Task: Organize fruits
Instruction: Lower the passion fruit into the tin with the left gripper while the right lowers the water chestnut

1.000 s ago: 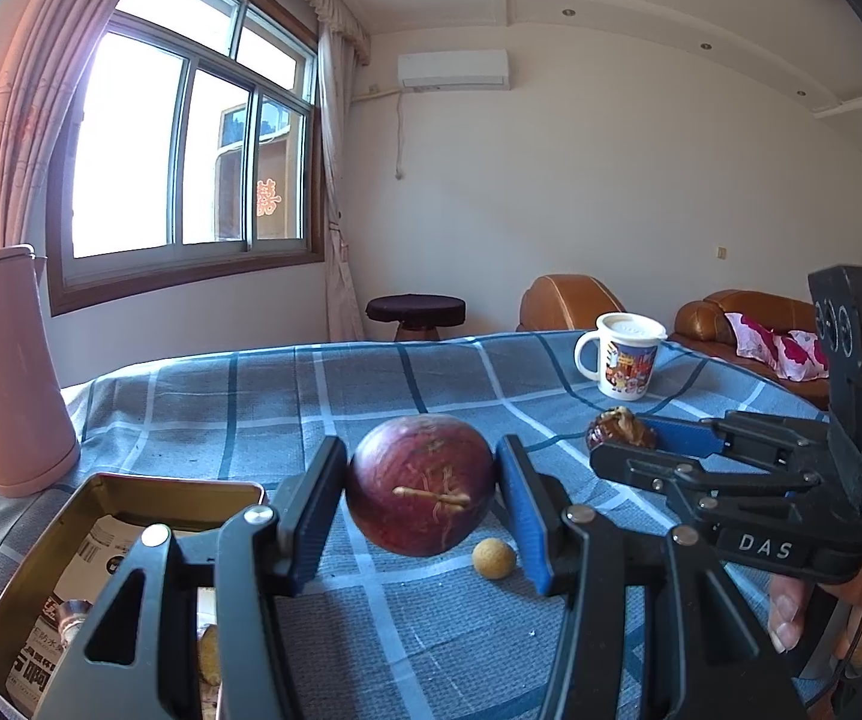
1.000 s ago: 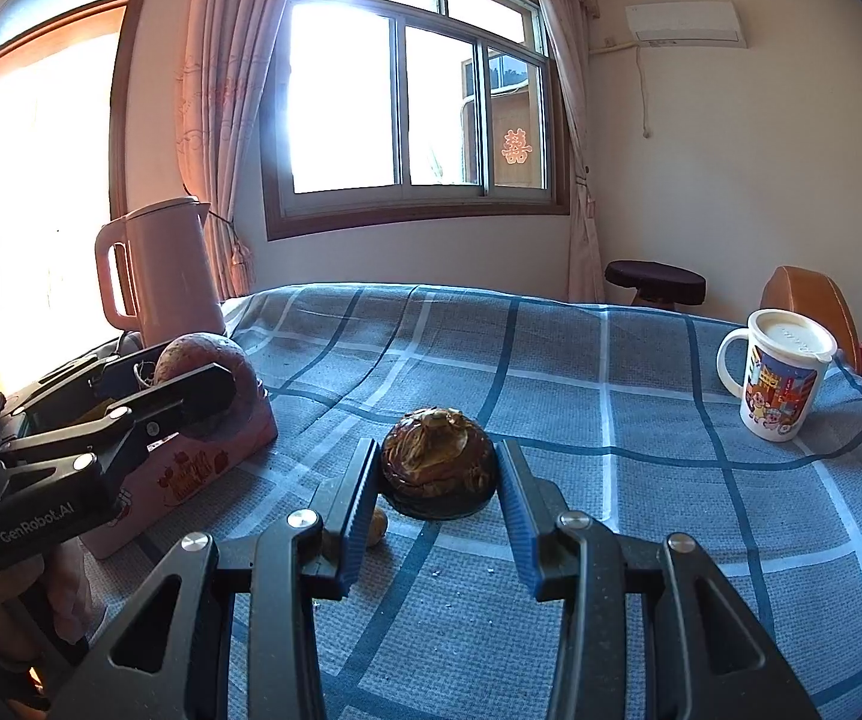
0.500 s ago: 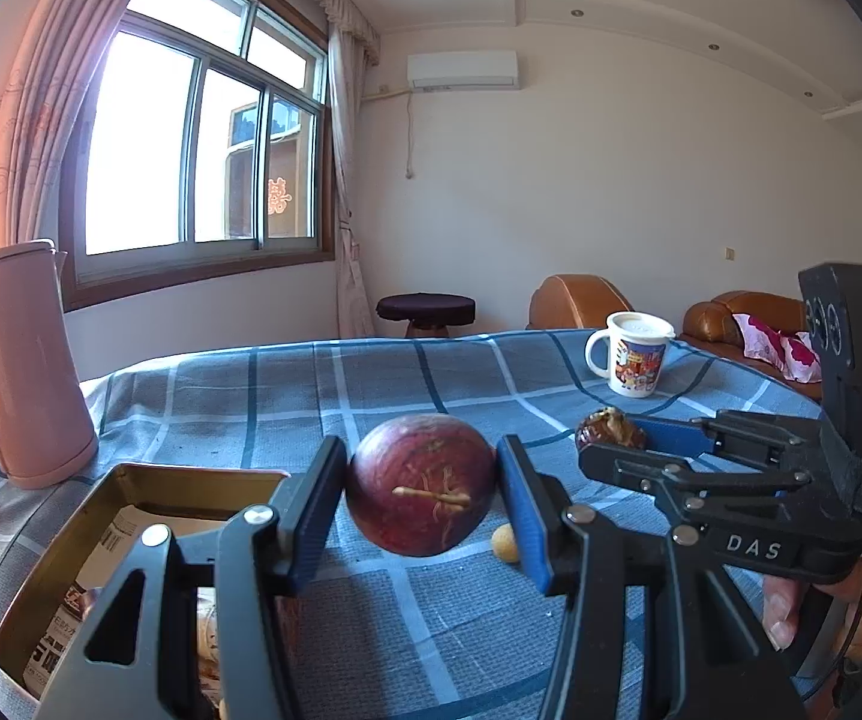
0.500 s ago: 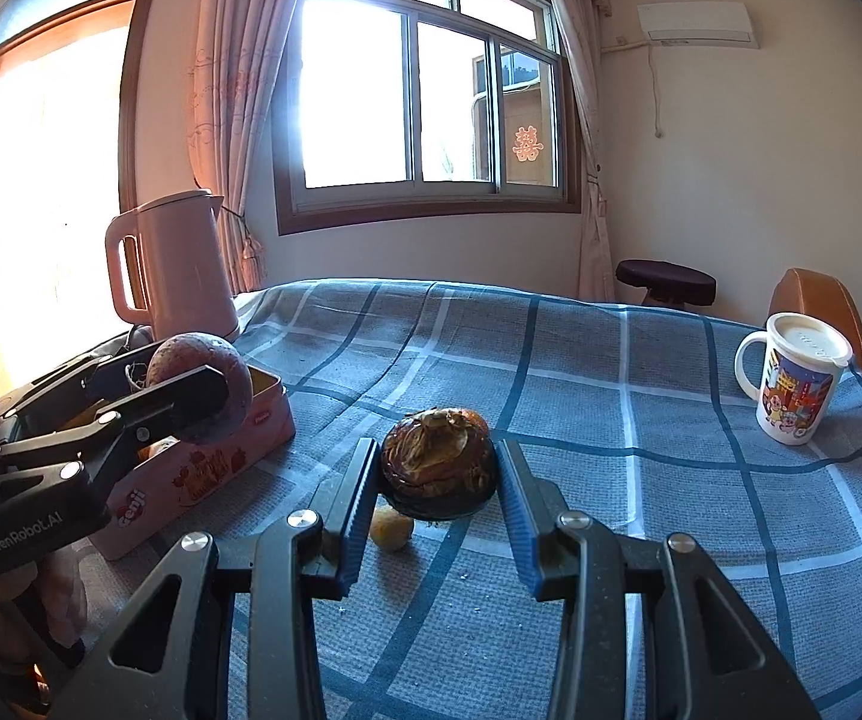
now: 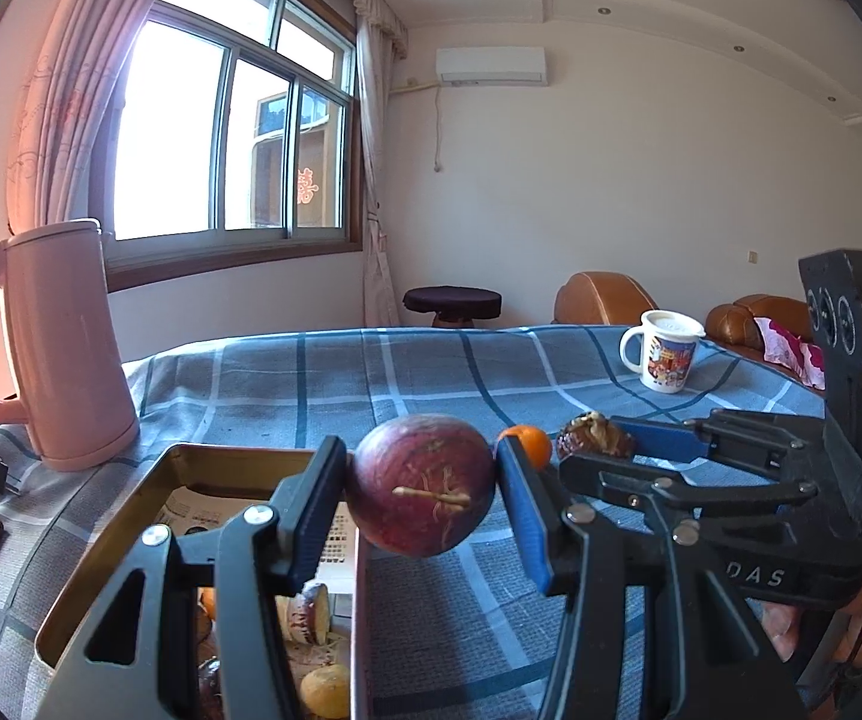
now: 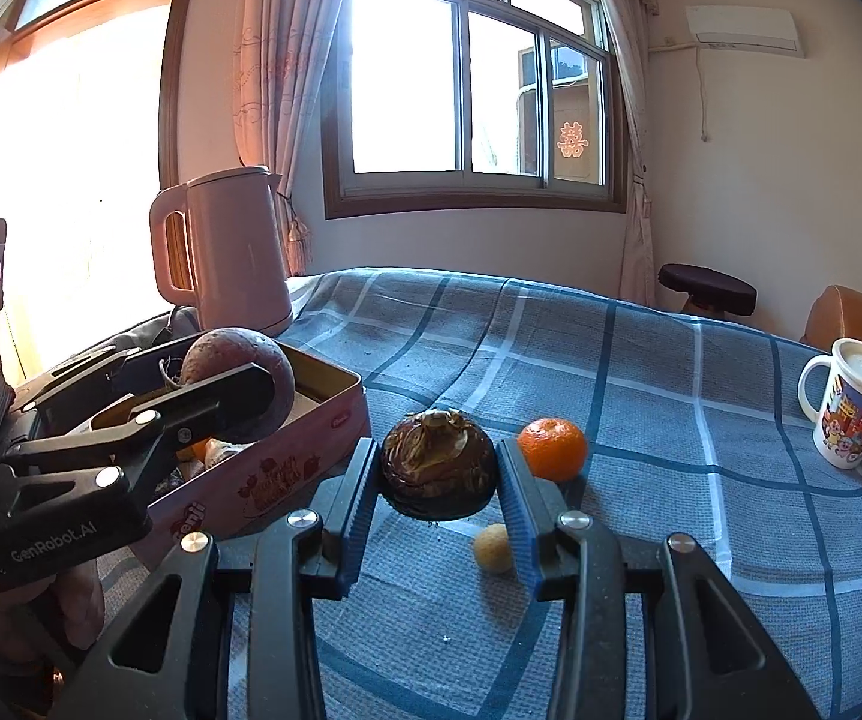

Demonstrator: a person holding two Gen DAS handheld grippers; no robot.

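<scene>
Blue-and-white checked cloth [image 6: 640, 360] covers the table on which the fruit is being sorted, and the work is judged partly done. Several fruits, among them a yellowish one [image 5: 323, 690], are already seen inside the open tin box [image 5: 101, 570] at the lower left of the left wrist view. A round purple fruit [image 5: 422, 483] is clamped between the narrowly parted jaws of the left gripper [image 5: 422, 498], held in the air at the box's right-hand rim, so its placing is not yet done. A dark brown fruit with a dried calyx [image 6: 438, 465] is gripped in the same way by the right gripper [image 6: 438, 480], above the cloth at the centre of the right wrist view, just to the right of the box. Two pieces are left lying on the cloth: an orange mandarin [image 6: 552, 447] right of centre and a small pale yellow fruit [image 6: 493, 547] below it, beside the right-hand finger. By this reckoning four fruits remain to be put away. A pink kettle [image 6: 233, 252] stands at the table's far edge in the left half of that view, and a printed mug [image 6: 850, 405] at the right edge. Behind are seen a bright window with curtains [image 6: 466, 90], a wall air conditioner [image 5: 490, 66] at the upper centre of the left wrist view, a dark stool [image 5: 451, 303] and brown leather seats [image 5: 601, 300].
</scene>
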